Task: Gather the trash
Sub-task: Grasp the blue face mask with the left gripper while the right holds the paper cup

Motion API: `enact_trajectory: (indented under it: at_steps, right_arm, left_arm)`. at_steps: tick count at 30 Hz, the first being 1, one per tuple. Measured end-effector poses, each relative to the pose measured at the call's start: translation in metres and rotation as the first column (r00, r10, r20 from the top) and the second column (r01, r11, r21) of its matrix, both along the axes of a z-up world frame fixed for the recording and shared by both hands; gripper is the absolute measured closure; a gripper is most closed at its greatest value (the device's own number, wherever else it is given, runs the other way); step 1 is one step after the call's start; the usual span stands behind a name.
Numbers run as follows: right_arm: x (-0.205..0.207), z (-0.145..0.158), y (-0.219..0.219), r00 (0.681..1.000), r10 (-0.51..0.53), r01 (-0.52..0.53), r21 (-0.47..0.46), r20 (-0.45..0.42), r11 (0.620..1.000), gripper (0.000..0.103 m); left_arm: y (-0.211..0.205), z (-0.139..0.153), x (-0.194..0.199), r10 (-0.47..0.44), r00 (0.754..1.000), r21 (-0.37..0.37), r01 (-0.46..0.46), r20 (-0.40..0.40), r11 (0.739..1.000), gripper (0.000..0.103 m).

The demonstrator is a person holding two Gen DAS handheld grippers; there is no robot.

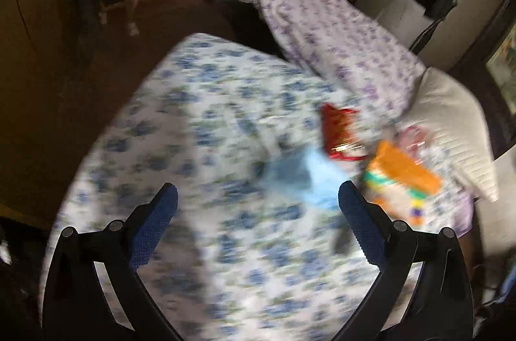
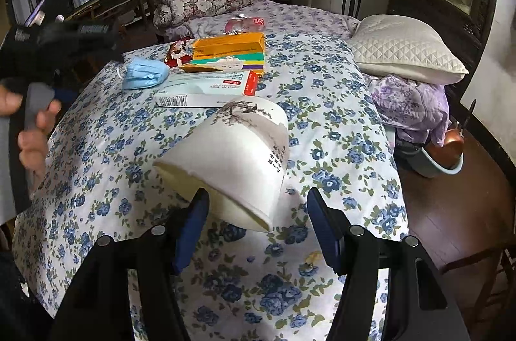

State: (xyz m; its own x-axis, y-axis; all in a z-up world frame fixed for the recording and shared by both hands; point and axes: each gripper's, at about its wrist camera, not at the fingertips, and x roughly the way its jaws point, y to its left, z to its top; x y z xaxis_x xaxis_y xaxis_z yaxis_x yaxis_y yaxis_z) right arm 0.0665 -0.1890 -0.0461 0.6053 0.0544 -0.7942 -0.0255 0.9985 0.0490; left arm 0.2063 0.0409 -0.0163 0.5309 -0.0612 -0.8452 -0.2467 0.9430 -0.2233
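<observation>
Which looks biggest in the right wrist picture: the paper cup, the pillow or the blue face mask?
1. paper cup, though it's nearest the camera
2. pillow, close to the cup in size
3. face mask

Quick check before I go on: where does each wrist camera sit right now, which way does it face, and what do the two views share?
Left wrist: above the floral bedspread, angled down; blurred; left gripper open short of the blue face mask.
Right wrist: low over the bed, facing the pillow; right gripper around a paper cup; a hand at left.
Shared: mask, orange box, red wrapper.
</observation>
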Motion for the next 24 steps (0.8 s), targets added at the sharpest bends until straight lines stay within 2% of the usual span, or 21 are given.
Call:
enact_trajectory:
  at_steps: [1, 3, 8, 9, 11, 18, 19, 21, 24]
  right_arm:
    - [0.0, 0.0, -0.001, 1.0, -0.001, 0.001, 0.002, 0.001, 1.0, 0.041]
    - [0.002, 0.0, -0.001, 1.0, 0.0, 0.0, 0.003, 0.002, 1.0, 0.041]
    - [0.005, -0.003, -0.002, 1.0, 0.006, -0.006, 0.002, -0.012, 1.0, 0.041]
    - [0.005, -0.004, -0.002, 1.0, 0.008, -0.008, 0.002, -0.014, 1.0, 0.041]
    - [0.005, -0.003, 0.0, 1.0, 0.016, -0.016, 0.004, -0.013, 1.0, 0.041]
    - [-0.001, 0.007, 0.005, 1.0, 0.02, -0.02, -0.002, 0.02, 1.0, 0.04]
    - [-0.001, 0.008, 0.005, 1.0, 0.018, -0.018, -0.003, 0.023, 1.0, 0.04]
    - [-0.002, 0.008, 0.005, 1.0, 0.012, -0.012, -0.007, 0.025, 1.0, 0.039]
    - [-0.001, 0.005, 0.002, 1.0, 0.005, -0.005, -0.013, 0.017, 1.0, 0.038]
  left_arm:
    - [-0.008, -0.003, 0.007, -0.01, 1.0, -0.028, 0.01, -0.005, 1.0, 0.007]
    - [-0.018, -0.01, 0.018, -0.008, 1.0, -0.027, 0.007, -0.03, 1.0, 0.007]
    - [-0.038, -0.035, 0.041, 0.023, 0.995, 0.086, -0.015, -0.101, 0.996, 0.007]
    - [-0.039, -0.035, 0.042, 0.023, 0.996, 0.107, -0.014, -0.088, 0.994, 0.007]
    - [-0.042, -0.039, 0.043, 0.01, 0.994, 0.156, 0.008, -0.113, 0.988, 0.007]
    - [-0.012, -0.037, 0.017, 0.046, 0.98, 0.127, -0.021, -0.196, 0.992, 0.007]
    - [-0.007, -0.038, 0.01, 0.052, 0.972, 0.161, -0.015, -0.23, 0.987, 0.007]
    - [0.002, -0.037, -0.002, 0.067, 0.966, 0.195, -0.018, -0.248, 0.981, 0.007]
    - [0.025, -0.035, -0.023, 0.107, 0.964, 0.156, -0.07, -0.244, 0.985, 0.007]
